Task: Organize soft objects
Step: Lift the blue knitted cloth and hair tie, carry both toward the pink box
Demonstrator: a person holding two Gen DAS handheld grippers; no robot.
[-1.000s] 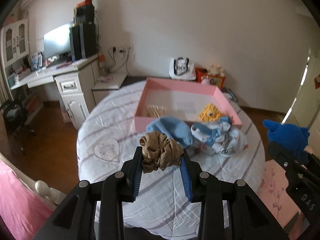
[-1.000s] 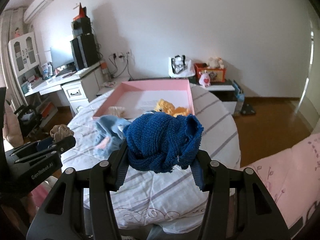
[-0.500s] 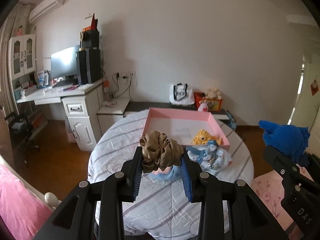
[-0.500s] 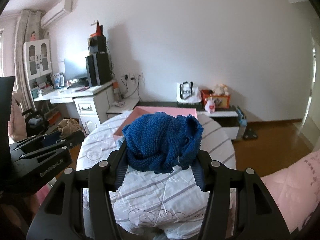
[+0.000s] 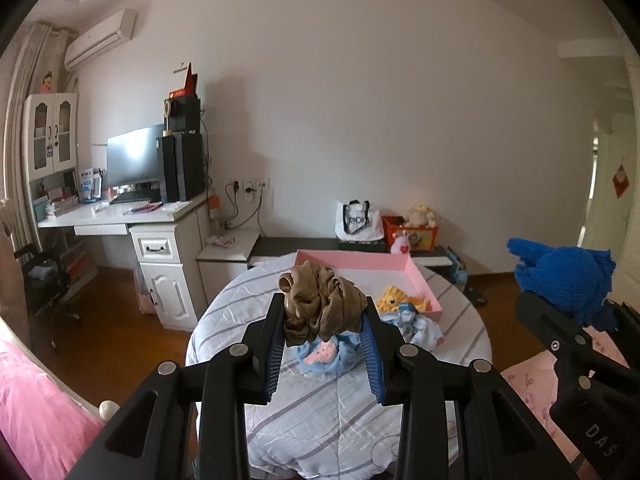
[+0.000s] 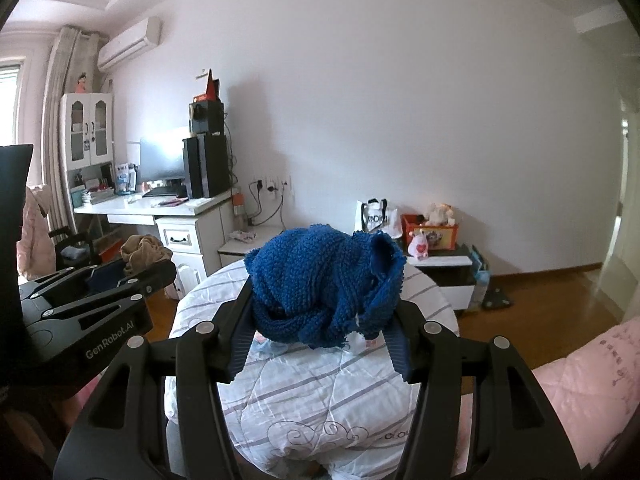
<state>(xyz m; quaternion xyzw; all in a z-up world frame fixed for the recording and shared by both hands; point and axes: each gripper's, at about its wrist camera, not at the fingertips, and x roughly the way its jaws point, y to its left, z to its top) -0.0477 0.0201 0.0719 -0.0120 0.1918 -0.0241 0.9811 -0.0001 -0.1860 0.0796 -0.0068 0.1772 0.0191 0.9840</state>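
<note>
- Above the near edge of the round tabletop (image 5: pixel 328 408): left hand-held gripper (image 5: pixel 324 320) clamped on a bunched brown cloth (image 5: pixel 320 304), jaws narrowly apart with the fabric wedged between the blue pads and bulging above them.
- Off to the right, over the pink bedding (image 6: pixel 580 380): right hand-held gripper (image 6: pixel 320 316) closed around a crumpled blue knit (image 6: pixel 324 288), jaws set wider for the bulkier bundle.
- Changed within the last second: both bundles lifted and drawn back from the tabletop, with the pink tray (image 5: pixel 420 276) and the things around it now smaller and lower in both views than a second ago.
- Right grip marginally looser than a second ago, knit not slipping as far as visible.
- Left behind on the tabletop: a light blue plush piece (image 5: pixel 324 356) just below the brown cloth in the left view, a pale patterned garment (image 5: pixel 416 324) beside the tray's near corner, and a yellow knitted toy (image 5: pixel 396 300) inside the tray.
- Meaning for the task, as a judgement: two soft items picked up at once and now in carry, neither yet set down; destination not evident, possibly the tray, possibly somewhere off the tabletop given the retreat from it.
- Remaining, by the look of it: placing both bundles, then dealing with the loose pieces beside the tray.
</note>
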